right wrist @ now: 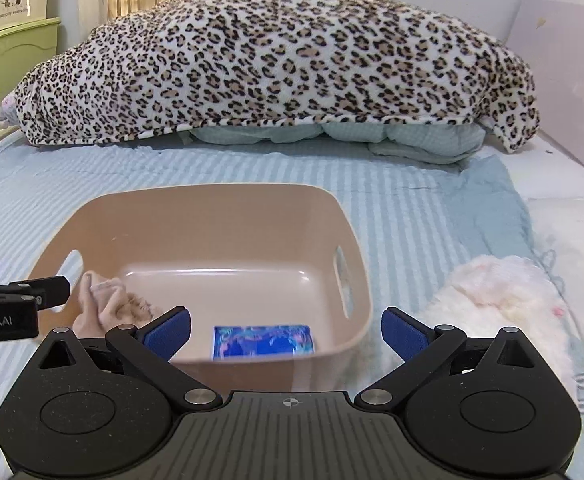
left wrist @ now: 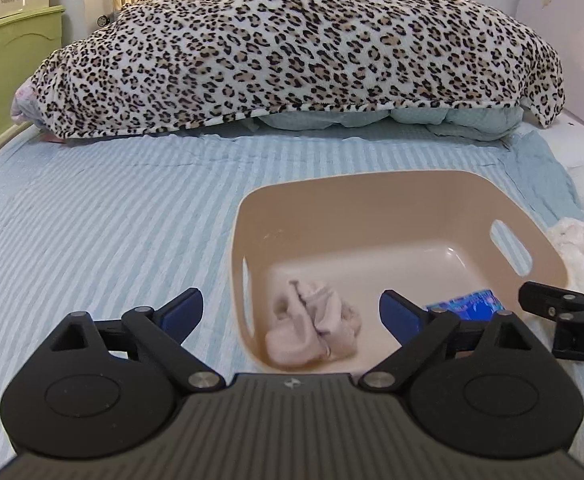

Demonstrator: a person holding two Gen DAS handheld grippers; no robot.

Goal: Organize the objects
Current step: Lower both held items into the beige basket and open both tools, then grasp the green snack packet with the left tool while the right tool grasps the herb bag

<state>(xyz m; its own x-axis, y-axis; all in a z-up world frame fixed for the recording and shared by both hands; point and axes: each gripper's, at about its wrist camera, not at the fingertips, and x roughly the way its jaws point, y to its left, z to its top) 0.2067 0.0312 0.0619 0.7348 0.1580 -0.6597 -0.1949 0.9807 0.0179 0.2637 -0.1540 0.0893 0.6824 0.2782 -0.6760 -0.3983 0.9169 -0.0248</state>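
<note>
Inside beige bin [right wrist: 348, 216]: crumpled, perhaps pink cloth [left wrist: 316, 328].

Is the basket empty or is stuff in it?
Not empty: the basket holds a crumpled pink cloth and a blue packet on its floor.

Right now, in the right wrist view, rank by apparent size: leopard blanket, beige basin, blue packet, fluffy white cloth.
1. leopard blanket, though it lies farthest away.
2. beige basin.
3. fluffy white cloth, nearer the camera and partly cut off, so unsure.
4. blue packet, clearly smallest.
</note>
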